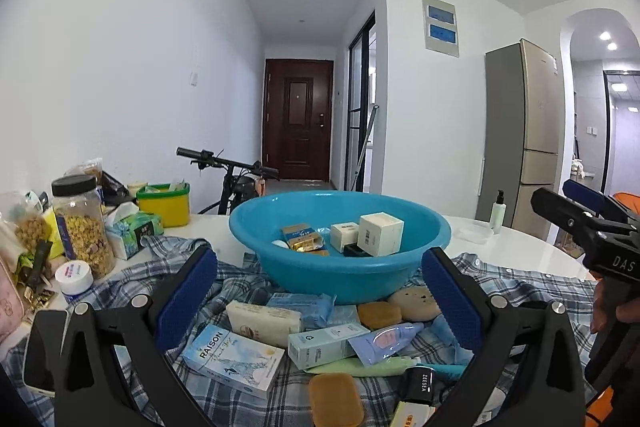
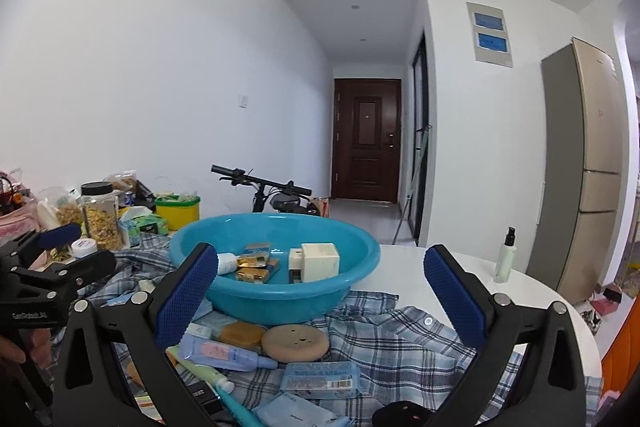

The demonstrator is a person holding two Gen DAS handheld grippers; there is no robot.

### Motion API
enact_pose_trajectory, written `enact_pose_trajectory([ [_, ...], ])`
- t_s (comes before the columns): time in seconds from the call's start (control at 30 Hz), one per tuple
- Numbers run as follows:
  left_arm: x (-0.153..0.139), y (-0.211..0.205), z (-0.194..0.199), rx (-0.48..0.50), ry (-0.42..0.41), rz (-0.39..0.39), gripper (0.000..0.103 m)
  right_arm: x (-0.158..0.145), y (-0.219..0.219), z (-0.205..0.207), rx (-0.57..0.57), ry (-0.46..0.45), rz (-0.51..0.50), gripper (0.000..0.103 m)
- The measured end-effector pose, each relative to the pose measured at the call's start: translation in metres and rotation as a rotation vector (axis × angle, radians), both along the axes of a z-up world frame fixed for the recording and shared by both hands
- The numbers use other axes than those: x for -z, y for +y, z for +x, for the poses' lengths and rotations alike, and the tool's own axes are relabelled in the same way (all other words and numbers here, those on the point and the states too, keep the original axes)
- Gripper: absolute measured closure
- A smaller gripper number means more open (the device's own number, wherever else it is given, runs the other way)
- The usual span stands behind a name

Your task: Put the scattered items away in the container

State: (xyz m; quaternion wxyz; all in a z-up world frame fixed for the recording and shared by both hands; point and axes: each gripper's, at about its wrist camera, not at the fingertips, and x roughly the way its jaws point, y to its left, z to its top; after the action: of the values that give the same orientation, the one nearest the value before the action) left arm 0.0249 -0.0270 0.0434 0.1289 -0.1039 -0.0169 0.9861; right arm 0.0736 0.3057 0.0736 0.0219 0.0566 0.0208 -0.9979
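A blue basin stands on a plaid shirt and holds a white cube box, a smaller box and gold packets. In front of it lie a RAISON box, a blue tube, brown soaps and a round beige puff. My left gripper hangs open above this pile, holding nothing. My right gripper is also open and empty, over the basin, the puff and a blue wipes pack. Each gripper shows at the edge of the other's view.
The plaid shirt covers the white round table. At the left stand a cereal jar, a tissue pack and a yellow tub. A pump bottle stands at the right. A bicycle and a fridge lie beyond.
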Motion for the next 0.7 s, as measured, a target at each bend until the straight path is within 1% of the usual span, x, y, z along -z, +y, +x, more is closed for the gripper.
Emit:
enact_pose_trajectory([
  [0.17,0.01,-0.002,-0.007,-0.013,-0.013,0.011,0.0,0.012,0.008,-0.008,0.01,-0.023,-0.033,0.0],
  [0.37,0.017,-0.001,-0.009,-0.018,-0.008,-0.001,0.0,0.03,0.009,-0.012,0.013,-0.044,-0.036,0.0],
  [0.6,0.025,0.001,-0.015,-0.017,-0.025,-0.004,0.0,0.037,0.005,-0.016,0.016,-0.053,-0.016,0.0],
  [0.7,0.029,0.0,-0.017,-0.019,-0.031,-0.004,0.0,0.041,0.005,-0.018,0.019,-0.064,-0.022,0.0],
])
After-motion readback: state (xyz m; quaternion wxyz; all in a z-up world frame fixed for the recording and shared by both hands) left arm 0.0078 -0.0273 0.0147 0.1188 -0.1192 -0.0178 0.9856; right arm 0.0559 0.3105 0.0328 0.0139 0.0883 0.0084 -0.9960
